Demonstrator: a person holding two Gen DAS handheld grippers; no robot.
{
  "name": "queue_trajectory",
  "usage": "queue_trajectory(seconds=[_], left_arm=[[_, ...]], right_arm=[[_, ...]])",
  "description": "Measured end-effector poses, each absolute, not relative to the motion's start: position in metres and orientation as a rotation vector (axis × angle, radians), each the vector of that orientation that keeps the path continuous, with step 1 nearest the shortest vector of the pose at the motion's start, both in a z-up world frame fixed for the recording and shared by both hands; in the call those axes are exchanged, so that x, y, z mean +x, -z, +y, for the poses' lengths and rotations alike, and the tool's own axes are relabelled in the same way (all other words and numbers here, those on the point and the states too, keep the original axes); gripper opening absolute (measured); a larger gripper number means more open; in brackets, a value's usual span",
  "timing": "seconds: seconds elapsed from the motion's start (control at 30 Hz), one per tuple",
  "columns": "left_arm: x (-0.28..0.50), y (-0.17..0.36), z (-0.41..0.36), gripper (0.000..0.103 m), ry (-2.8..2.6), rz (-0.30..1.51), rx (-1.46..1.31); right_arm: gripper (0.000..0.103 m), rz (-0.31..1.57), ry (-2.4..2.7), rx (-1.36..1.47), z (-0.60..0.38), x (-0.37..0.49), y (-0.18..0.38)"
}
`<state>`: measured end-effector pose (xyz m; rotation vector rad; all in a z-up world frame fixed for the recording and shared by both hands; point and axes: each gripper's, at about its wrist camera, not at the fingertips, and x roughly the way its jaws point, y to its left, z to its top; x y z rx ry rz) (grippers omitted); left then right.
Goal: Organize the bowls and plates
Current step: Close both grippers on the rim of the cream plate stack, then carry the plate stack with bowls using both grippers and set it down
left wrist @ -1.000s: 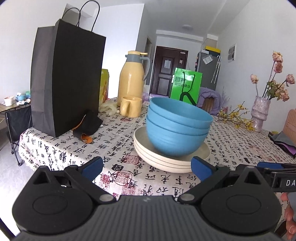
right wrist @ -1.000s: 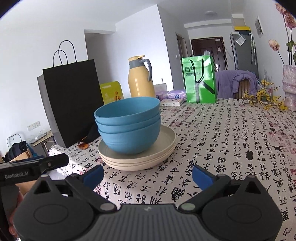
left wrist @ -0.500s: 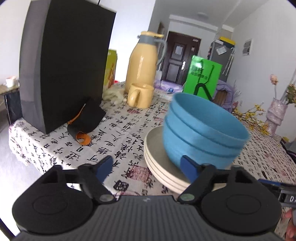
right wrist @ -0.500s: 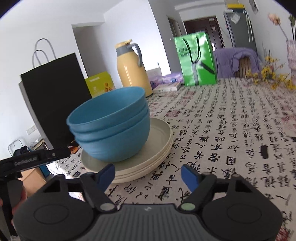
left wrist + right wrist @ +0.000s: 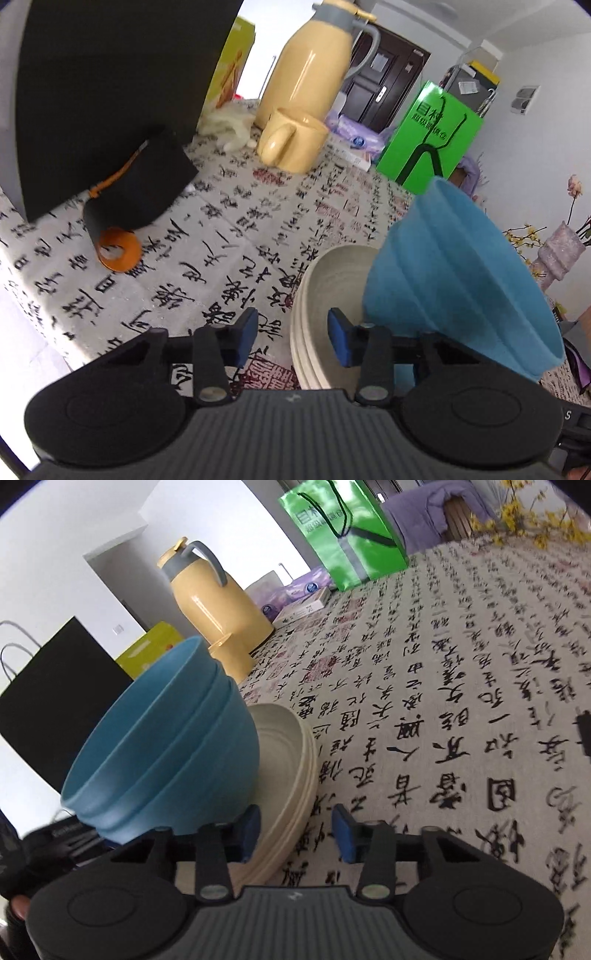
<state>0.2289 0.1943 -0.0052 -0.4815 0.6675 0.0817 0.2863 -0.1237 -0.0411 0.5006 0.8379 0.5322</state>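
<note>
White walls [image 5: 55, 554], dark door [image 5: 384, 85] at the far end, purple-draped chair [image 5: 436, 513], table under calligraphy-print cloth [image 5: 461, 701]; bright daylight.

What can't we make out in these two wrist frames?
- Left wrist: whether the left gripper pads touch the plates; pad edges overlap the rim.
- Right wrist: same for the right gripper.
- Both: insides of the bowls, hidden by their walls.
- Left wrist: black bag top, cut off by the edge.
</note>
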Motion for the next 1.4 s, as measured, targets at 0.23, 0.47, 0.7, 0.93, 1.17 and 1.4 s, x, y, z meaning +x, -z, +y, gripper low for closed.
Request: queue_trajectory(seconds=[0.23,0.47,0.7,0.93,1.17,1.4], left_arm=[[0.241,0.015,0.198,0.023,-0.038,0.701,-0.58],[0.248,0.007,0.19,0.022,-0.081,0.718,-0.581],[0.263,-0.007,0.177,0.021,-0.057,0.684,-0.567],[0.305,-0.01,0.15,0.021,-0.005,0.694,-0.577],[0.37,-0.017,0.118,0.021,0.06,0.687,-0.588],[0.448,-0.024,0.077,0.021,0.09,0.703,-0.559]], right_arm=[[0.026,0.93,-0.577,0.672,-0.133,0.313,0.053],[0.026,0.946,-0.579,0.632,-0.129,0.319,0.049],[0.024,0.925,-0.554,0.611,-0.139,0.33,0.038],[0.024,0.883,-0.493,0.587,-0.164,0.355,0.023],[0.023,0.844,-0.427,0.537,-0.201,0.397,0.006],[0.023,0.836,-0.366,0.522,-0.235,0.458,-0.002]])
